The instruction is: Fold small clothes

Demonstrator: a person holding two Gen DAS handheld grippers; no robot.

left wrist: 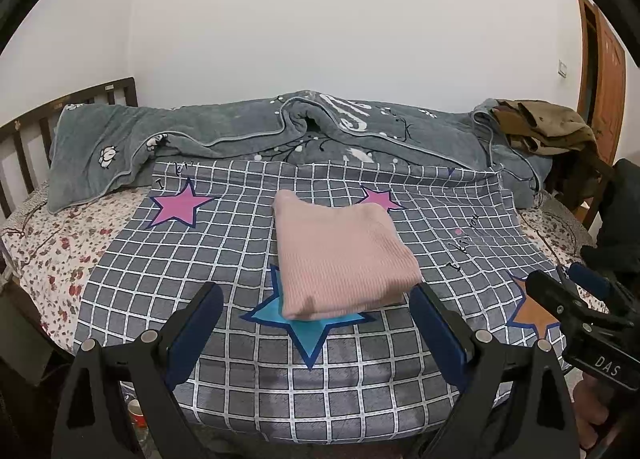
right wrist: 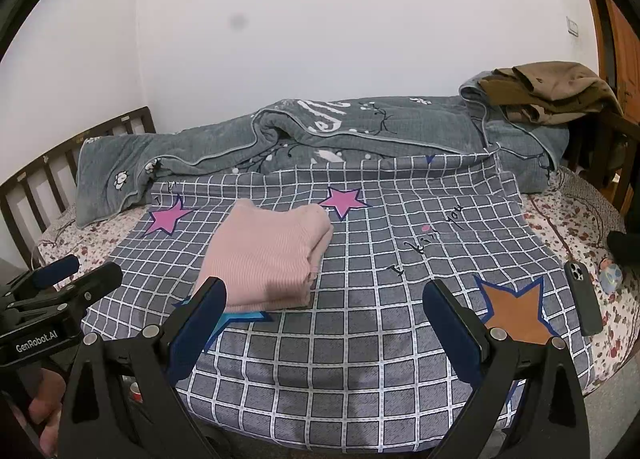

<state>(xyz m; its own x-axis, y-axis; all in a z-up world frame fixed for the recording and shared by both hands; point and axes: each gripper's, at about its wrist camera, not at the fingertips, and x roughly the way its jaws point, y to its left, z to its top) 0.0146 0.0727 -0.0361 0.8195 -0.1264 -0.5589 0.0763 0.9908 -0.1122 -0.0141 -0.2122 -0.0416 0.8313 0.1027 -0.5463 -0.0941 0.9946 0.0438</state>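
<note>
A bed with a red-flowered white sheet point(left wrist: 52, 259) is seen, a crumpled grey quilt point(left wrist: 240, 127) heaped along its far side. Spread over the sheet is a grey checked cloth with coloured stars point(right wrist: 360, 339). A folded pink ribbed knit garment point(left wrist: 340, 255) lies on this cloth, partly covering a blue star. The left gripper point(left wrist: 316, 299) is held wide open just short of the garment, gripping nothing. The right gripper point(right wrist: 324, 295) is likewise spread wide and empty. A dark phone point(right wrist: 582, 299) lies on the sheet.

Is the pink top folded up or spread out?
Folded. The pink top lies as a neat rectangle with stacked layers showing at its edge.
</note>
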